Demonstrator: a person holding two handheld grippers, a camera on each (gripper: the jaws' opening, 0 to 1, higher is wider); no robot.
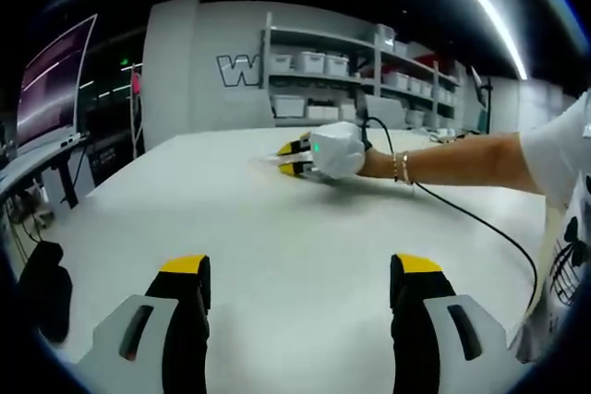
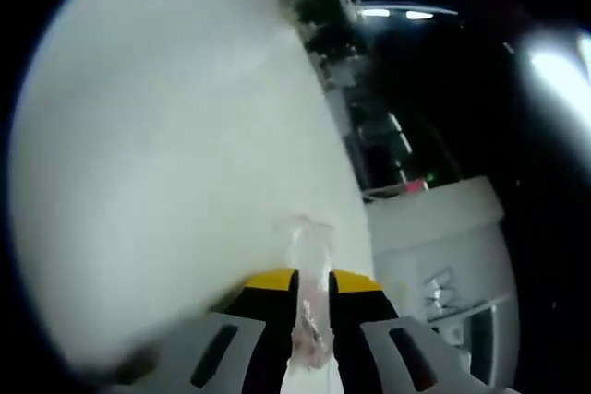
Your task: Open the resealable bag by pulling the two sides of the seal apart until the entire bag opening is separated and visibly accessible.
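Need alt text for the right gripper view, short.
The right gripper is shut on a clear resealable bag, which sticks out past its yellow-tipped jaws over a white table. The view is strongly tilted, with dark room, ceiling lights and a white wall to the right.

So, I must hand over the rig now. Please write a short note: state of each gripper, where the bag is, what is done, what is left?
Left gripper: open, holding nothing, above the white table.
Right gripper: shut on the clear resealable bag, pinching it between its jaws. In the left gripper view it is far across the table, low at the surface.
Done: one side of the bag is gripped.
Left: bring the left gripper to the bag, grip the other side of the seal, and pull apart until the opening is fully separated. Whether the seal has started to part cannot be seen.
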